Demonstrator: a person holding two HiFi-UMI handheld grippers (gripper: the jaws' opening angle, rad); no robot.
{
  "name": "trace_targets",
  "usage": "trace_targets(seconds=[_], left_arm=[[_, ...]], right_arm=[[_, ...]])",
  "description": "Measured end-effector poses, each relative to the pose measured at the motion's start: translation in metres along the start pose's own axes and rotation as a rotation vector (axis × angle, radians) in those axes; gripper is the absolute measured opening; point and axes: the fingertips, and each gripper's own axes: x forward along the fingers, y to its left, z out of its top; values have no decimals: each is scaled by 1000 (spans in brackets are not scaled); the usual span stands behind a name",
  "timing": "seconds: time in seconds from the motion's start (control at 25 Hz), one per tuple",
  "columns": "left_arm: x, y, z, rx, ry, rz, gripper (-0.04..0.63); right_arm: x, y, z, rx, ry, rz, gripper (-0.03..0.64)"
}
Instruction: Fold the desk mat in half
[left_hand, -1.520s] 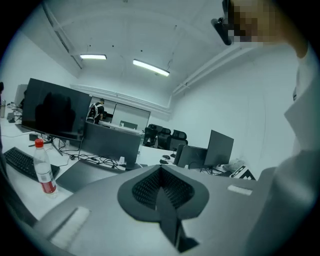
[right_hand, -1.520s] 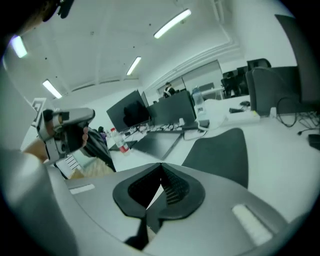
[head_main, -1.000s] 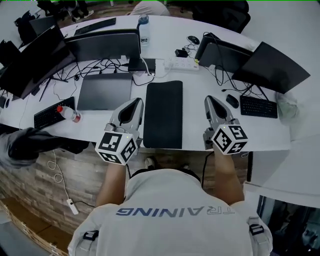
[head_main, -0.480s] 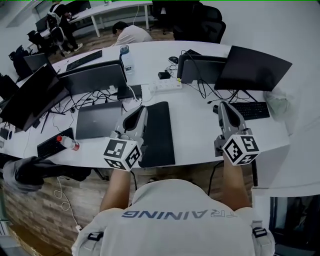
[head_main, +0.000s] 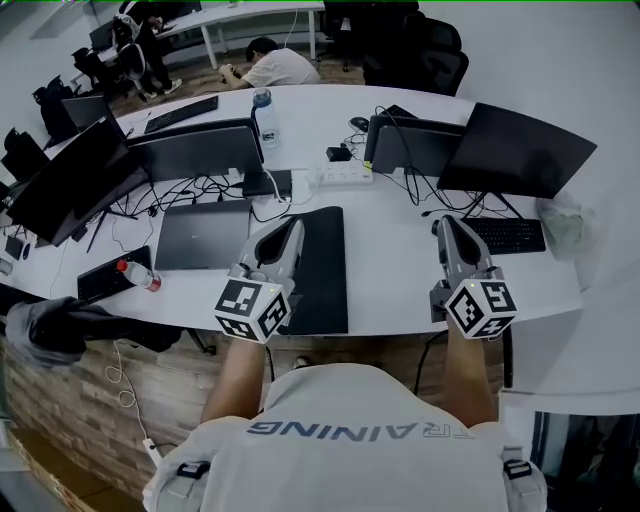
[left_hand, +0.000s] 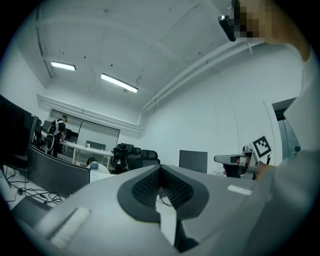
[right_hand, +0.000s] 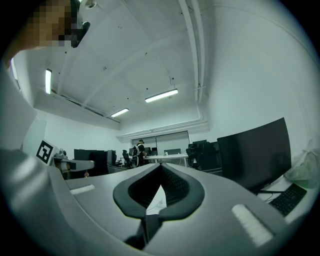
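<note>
The black desk mat (head_main: 322, 265) lies on the white desk (head_main: 395, 275) as a narrow strip running from the front edge toward the back. In the head view my left gripper (head_main: 293, 224) hovers over the mat's left edge, pointing away from me, shut and empty. My right gripper (head_main: 445, 220) is held off to the right, well apart from the mat, also shut with nothing in it. In the left gripper view, that gripper (left_hand: 160, 167) shows its pads meeting at the tip; the right gripper (right_hand: 161, 166) shows the same in its own view. Both cameras look level across the office.
A closed laptop (head_main: 203, 235) lies left of the mat. Behind it are monitors (head_main: 195, 152), a power strip (head_main: 345, 175), cables and a water bottle (head_main: 265, 115). A keyboard (head_main: 510, 235) and two more screens (head_main: 515, 150) sit to the right. A red-capped bottle (head_main: 138, 275) lies at the left.
Both grippers have risen off the desk. The left one now overlaps the mat's left edge in the head view, and the right one stands farther from the mat. The mat itself has not moved.
</note>
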Motion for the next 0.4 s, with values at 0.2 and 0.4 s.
trace_targets(seconds=[0.2, 0.4], left_arm=[[-1, -3, 1, 5, -2, 17, 3], [-1, -9, -1, 9, -2, 32, 3]], right_arm=[[5, -2, -3, 8, 11, 25, 15], [4, -5, -6, 8, 16, 43, 15]])
